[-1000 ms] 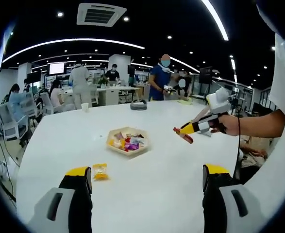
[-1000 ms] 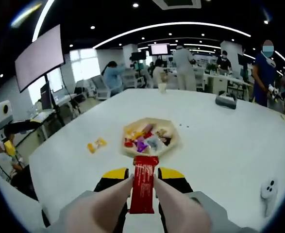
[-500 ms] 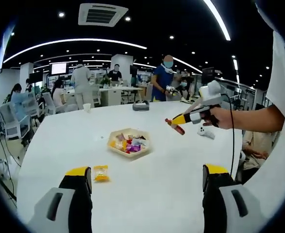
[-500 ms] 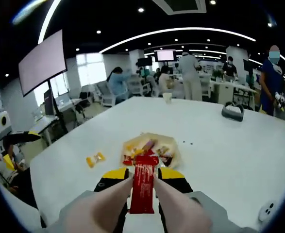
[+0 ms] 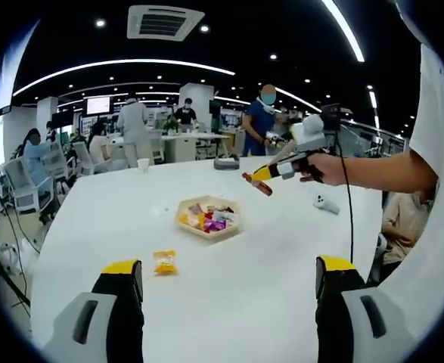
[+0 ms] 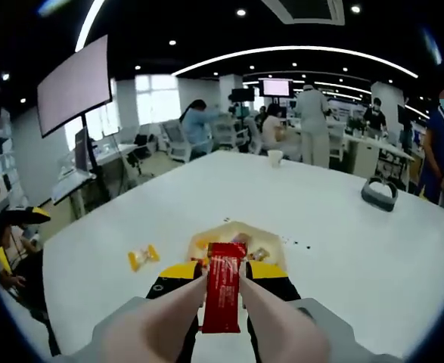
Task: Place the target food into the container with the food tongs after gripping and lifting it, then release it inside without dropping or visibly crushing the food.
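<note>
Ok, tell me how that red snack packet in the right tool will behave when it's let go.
The red packet looks flat and light, standing straight between the right tool jaws, so fairly stiff. Its glossy wrapper may slip. Released, it should land flat in the tray, not roll.

A white table (image 5: 229, 280) fills the foreground. A yellow packet (image 5: 164, 261) lies on it. People stand at desks (image 5: 180, 144) beyond.

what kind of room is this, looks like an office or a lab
Probably an open-plan office or lab workspace: a big white table, people at desks behind it, a wall screen, and strip lights in a dark ceiling.
</note>
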The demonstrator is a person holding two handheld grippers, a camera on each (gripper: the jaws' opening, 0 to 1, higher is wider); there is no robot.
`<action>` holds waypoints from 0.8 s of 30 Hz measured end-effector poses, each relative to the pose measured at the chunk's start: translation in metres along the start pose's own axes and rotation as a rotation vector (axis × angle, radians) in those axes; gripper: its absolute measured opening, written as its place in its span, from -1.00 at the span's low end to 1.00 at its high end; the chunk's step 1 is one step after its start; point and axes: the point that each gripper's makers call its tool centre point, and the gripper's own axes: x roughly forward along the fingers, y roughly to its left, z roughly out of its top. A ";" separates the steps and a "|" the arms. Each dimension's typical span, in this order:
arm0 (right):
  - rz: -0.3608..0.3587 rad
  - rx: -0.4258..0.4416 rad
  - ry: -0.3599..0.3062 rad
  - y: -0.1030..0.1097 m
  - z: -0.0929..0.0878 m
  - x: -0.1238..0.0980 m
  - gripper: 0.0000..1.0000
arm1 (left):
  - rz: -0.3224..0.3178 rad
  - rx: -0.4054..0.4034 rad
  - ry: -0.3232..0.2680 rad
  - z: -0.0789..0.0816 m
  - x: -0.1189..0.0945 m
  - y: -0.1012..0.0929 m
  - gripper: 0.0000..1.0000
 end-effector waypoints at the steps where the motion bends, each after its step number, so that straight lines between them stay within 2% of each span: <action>1: 0.000 0.001 -0.001 0.000 0.002 0.001 -0.55 | -0.002 -0.002 0.001 0.000 -0.001 0.000 0.91; 9: 0.000 0.000 -0.003 -0.007 0.014 0.014 -0.55 | 0.000 0.025 0.003 0.005 -0.006 0.001 0.91; 13: -0.003 -0.019 0.008 -0.011 0.018 0.020 -0.55 | 0.038 -0.002 -0.001 -0.001 -0.007 0.006 0.93; 18: -0.001 -0.040 0.011 -0.014 0.027 0.024 -0.55 | 0.033 -0.015 -0.006 -0.002 -0.007 0.004 0.93; 19: -0.005 -0.031 0.015 -0.018 0.031 0.030 -0.55 | 0.032 -0.013 -0.004 -0.003 -0.005 0.002 0.93; 24: 0.014 -0.059 0.038 -0.013 0.034 0.043 -0.55 | 0.051 -0.020 -0.013 -0.008 -0.007 -0.001 0.93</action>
